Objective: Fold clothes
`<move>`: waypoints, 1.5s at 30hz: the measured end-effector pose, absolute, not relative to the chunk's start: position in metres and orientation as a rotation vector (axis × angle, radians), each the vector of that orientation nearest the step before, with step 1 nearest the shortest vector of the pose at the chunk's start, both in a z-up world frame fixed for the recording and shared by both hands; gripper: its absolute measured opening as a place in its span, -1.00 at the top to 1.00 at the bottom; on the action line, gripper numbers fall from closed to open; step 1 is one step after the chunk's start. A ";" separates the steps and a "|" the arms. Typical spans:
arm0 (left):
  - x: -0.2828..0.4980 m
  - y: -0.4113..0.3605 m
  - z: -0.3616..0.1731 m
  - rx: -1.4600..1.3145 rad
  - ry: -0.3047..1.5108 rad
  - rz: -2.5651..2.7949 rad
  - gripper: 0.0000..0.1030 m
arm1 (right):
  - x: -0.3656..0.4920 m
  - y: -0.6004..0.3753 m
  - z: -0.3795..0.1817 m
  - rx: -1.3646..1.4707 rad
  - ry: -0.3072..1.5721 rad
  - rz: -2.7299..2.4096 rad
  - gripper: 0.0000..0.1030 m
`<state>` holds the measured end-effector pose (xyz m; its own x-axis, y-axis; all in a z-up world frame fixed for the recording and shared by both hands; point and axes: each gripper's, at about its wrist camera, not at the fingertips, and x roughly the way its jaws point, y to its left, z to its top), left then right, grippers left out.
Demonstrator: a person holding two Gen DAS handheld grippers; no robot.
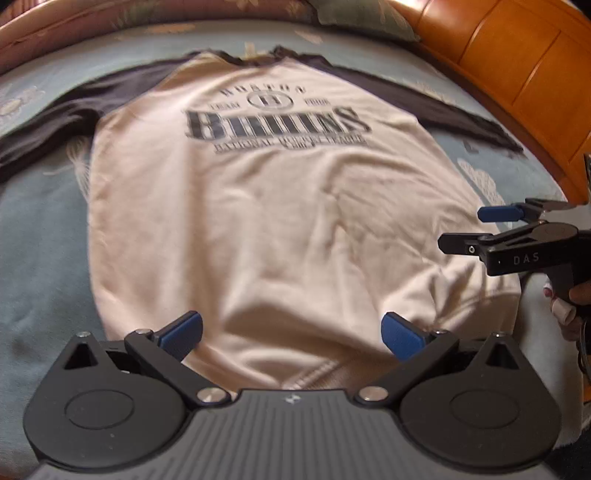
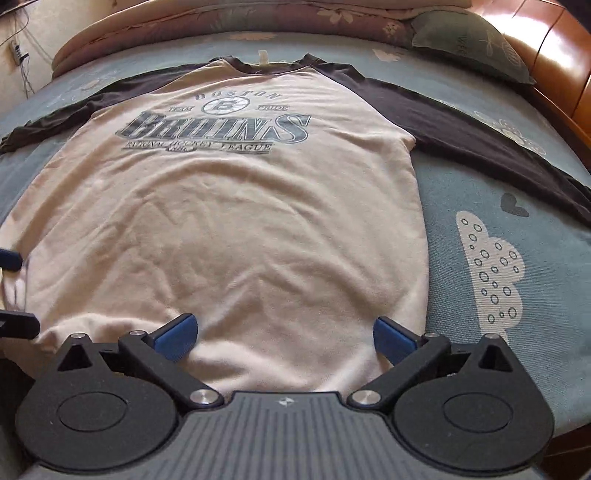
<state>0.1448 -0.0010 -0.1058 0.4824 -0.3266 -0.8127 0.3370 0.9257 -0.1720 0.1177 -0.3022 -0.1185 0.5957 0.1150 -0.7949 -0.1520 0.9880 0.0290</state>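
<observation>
A cream long-sleeved shirt point(image 1: 280, 206) with dark sleeves and a dark "Bruins" print lies flat, front up, on the bed, collar at the far end, both sleeves spread sideways. It also shows in the right wrist view point(image 2: 236, 221). My left gripper point(image 1: 291, 334) is open and empty just above the shirt's near hem. My right gripper point(image 2: 284, 334) is open and empty over the near hem, towards the shirt's right side. It shows from the side in the left wrist view point(image 1: 476, 230), open, at the shirt's right edge. The left gripper's fingertips point(image 2: 11, 258) show at the right wrist view's left edge.
The bed has a blue-grey sheet point(image 2: 480, 206) with white cloud prints. A folded quilt point(image 2: 221, 22) and a green pillow point(image 2: 469, 40) lie at the far end. A wooden bed frame point(image 1: 517, 62) runs along the right side.
</observation>
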 end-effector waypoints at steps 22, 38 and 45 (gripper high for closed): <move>0.490 -0.002 -0.073 -0.346 0.935 -0.351 -0.80 | 0.274 -0.231 -0.139 -0.163 0.773 0.427 -1.00; 0.573 -0.006 -0.113 0.026 0.943 -0.443 0.22 | 0.273 -0.233 -0.139 -0.163 0.792 0.415 -1.00; 0.565 -0.020 -0.124 0.158 0.942 -0.455 0.16 | 0.271 -0.232 -0.140 -0.167 0.782 0.406 -1.00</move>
